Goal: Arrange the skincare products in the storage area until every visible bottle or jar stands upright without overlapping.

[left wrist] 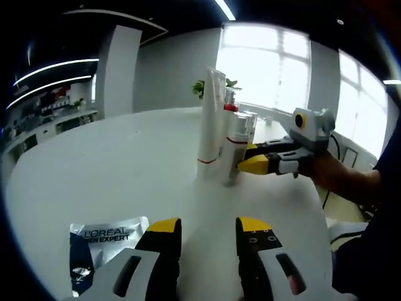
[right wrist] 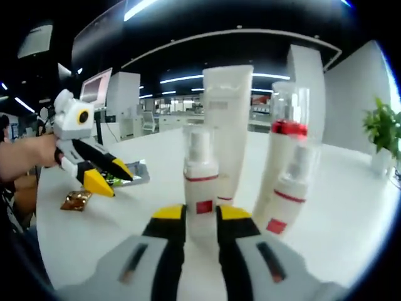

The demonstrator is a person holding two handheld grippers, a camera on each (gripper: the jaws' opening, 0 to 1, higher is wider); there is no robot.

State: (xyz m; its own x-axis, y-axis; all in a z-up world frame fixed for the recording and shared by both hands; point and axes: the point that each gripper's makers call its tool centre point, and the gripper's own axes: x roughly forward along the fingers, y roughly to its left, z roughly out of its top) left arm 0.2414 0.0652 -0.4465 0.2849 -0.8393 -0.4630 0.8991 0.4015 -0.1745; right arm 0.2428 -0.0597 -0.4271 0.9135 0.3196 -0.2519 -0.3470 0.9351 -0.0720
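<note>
Three skincare items stand upright in a tight group on the white table [left wrist: 113, 169]: a tall white tube [left wrist: 210, 119], a clear-capped bottle with a red collar [left wrist: 230, 108] and a small white pump bottle [left wrist: 239, 147]. In the right gripper view the pump bottle [right wrist: 200, 179] stands between my right gripper's [right wrist: 201, 213] yellow tips, which press on its base. The tube [right wrist: 227, 119] is behind it and the red-collared bottle [right wrist: 285, 169] is to its right. The right gripper [left wrist: 252, 157] reaches in from the right. My left gripper [left wrist: 208, 229] is open over bare table, short of the group.
A L'Oreal Men Expert sachet [left wrist: 106, 241] lies flat by my left jaw. In the right gripper view the left gripper [right wrist: 111, 175] hovers over a sachet [right wrist: 136, 172], with a gold packet [right wrist: 76, 200] nearby. A potted plant [right wrist: 382, 132] stands at the far right. A person's hand [left wrist: 338, 179] holds the right gripper.
</note>
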